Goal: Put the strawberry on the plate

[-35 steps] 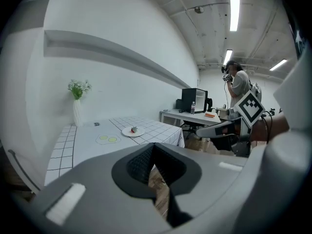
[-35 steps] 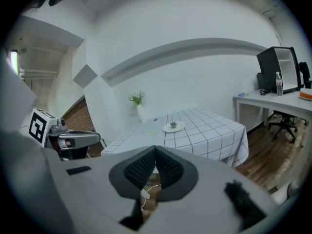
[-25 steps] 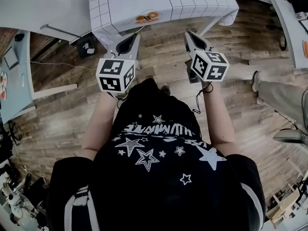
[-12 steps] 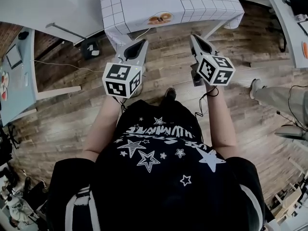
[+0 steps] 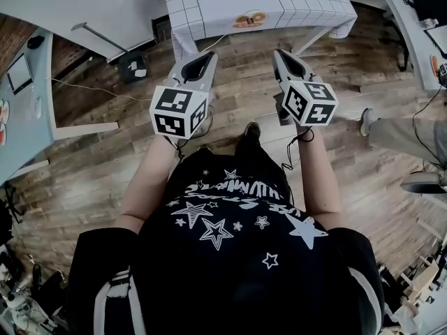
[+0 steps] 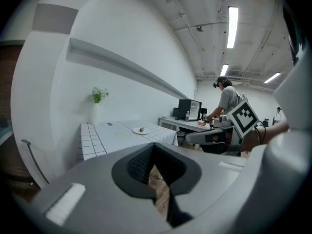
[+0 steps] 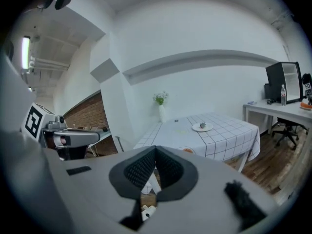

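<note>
Head view: grey left gripper (image 5: 202, 60) and grey right gripper (image 5: 281, 54) held over brown wooden floor (image 5: 234, 107), short of white grid-cloth surface (image 5: 209, 5). Both jaws clenched, empty. Small red strawberry (image 6: 142, 129) on round white plate (image 6: 137, 132), well apart from both grippers.

Wood-plank floor (image 5: 91, 187); white walls (image 7: 204, 28), one brick stretch (image 7: 90, 112); counter (image 5: 209, 5) under grid-checked cloth; side desk (image 7: 278, 110); vase of greenery (image 7: 160, 110) against the wall; ceiling strip lights (image 6: 233, 26).

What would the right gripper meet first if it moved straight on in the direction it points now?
Probably the hanging near side of the checked tablecloth; the right gripper, shut and empty, aims slightly downward toward it. Depth is unclear; nothing nearer shows.
</note>
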